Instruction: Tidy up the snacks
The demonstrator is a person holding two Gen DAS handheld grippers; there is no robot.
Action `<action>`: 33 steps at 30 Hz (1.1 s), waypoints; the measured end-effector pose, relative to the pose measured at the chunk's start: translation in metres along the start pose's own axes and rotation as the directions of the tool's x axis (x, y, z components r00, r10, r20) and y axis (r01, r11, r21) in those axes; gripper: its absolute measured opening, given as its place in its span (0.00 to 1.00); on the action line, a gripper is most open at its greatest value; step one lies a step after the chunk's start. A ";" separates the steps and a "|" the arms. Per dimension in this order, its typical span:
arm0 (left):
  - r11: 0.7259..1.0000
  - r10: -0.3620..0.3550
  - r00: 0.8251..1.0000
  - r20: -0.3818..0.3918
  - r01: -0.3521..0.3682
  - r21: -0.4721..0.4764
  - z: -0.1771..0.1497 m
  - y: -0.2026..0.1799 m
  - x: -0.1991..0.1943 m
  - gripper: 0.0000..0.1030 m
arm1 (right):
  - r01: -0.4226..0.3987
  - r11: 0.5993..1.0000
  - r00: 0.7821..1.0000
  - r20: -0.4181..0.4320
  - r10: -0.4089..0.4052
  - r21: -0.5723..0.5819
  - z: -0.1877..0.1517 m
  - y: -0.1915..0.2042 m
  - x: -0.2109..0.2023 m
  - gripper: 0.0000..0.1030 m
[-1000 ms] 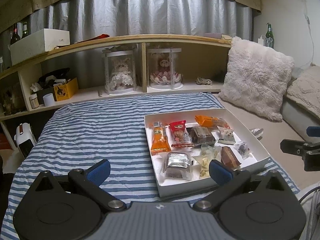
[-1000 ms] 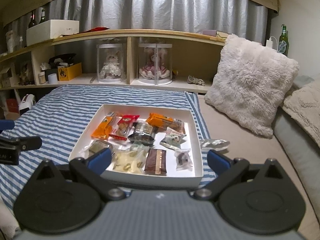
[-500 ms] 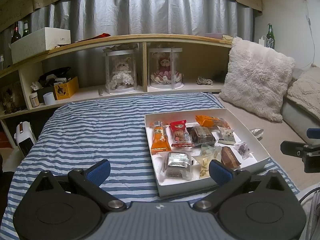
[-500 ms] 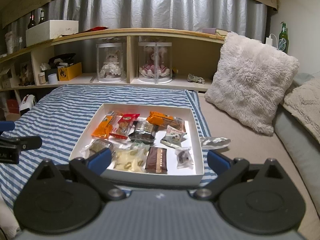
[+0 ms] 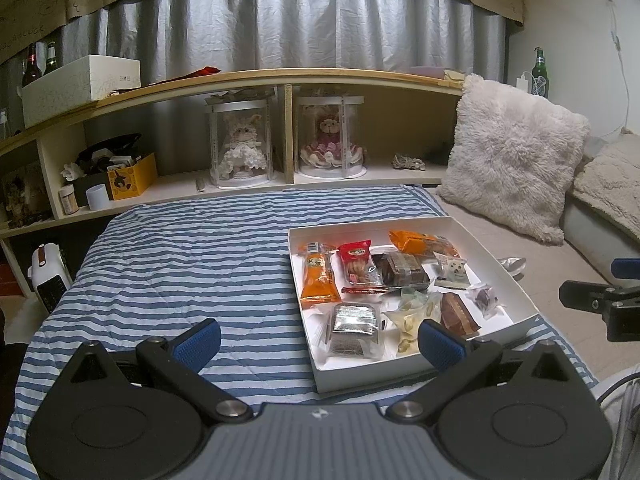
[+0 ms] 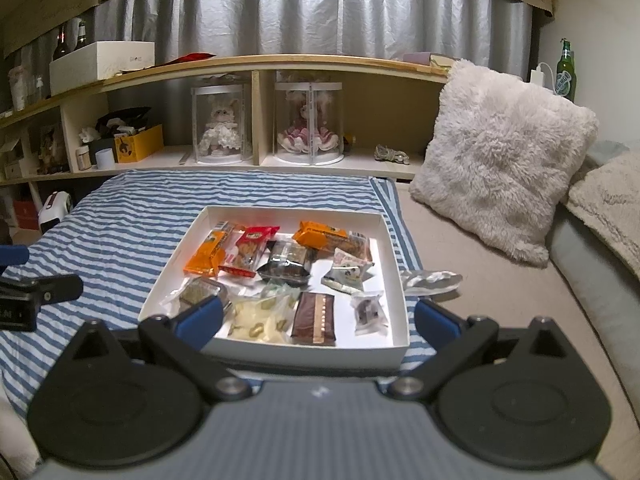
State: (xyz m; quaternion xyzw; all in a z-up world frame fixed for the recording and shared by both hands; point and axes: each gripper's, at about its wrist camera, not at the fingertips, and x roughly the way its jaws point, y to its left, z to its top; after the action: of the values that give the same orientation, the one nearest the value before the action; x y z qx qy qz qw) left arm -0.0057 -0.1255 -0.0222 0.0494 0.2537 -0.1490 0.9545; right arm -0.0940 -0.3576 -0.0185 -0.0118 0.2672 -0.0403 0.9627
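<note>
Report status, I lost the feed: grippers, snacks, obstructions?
Left gripper, right gripper: jaws open, empty. Snacks in white box. Silver packet outside. Nothing blocking.

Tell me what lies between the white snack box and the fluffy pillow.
A crumpled silver wrapper lies on the beige bedding just right of the white snack box, with bare bedding beyond it up to the fluffy pillow; the right wrist view shows it best.

Blue-and-white striped blanket (image 5: pixel 180 264), white box (image 6: pixel 396 352), orange packet (image 5: pixel 318 278), cream fluffy pillow (image 6: pixel 504 168), grey curtain (image 5: pixel 280 24)
</note>
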 end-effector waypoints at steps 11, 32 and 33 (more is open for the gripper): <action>1.000 0.001 1.000 -0.001 -0.001 0.000 0.000 -0.001 0.000 1.00 | 0.000 1.000 1.000 -0.005 0.000 -0.003 0.000 0.002 0.000 0.99; 1.000 -0.001 1.000 -0.002 0.001 0.002 -0.001 -0.002 0.000 1.00 | -0.001 1.000 1.000 -0.005 0.001 -0.011 -0.001 0.005 -0.001 0.99; 1.000 -0.001 1.000 -0.002 0.001 0.002 0.000 -0.002 0.000 1.00 | -0.002 1.000 1.000 -0.005 0.002 -0.011 -0.001 0.005 -0.001 0.99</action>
State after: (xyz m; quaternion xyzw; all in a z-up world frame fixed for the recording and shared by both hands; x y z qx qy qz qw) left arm -0.0068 -0.1272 -0.0225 0.0503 0.2545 -0.1496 0.9541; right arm -0.0946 -0.3529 -0.0188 -0.0166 0.2699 -0.0380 0.9620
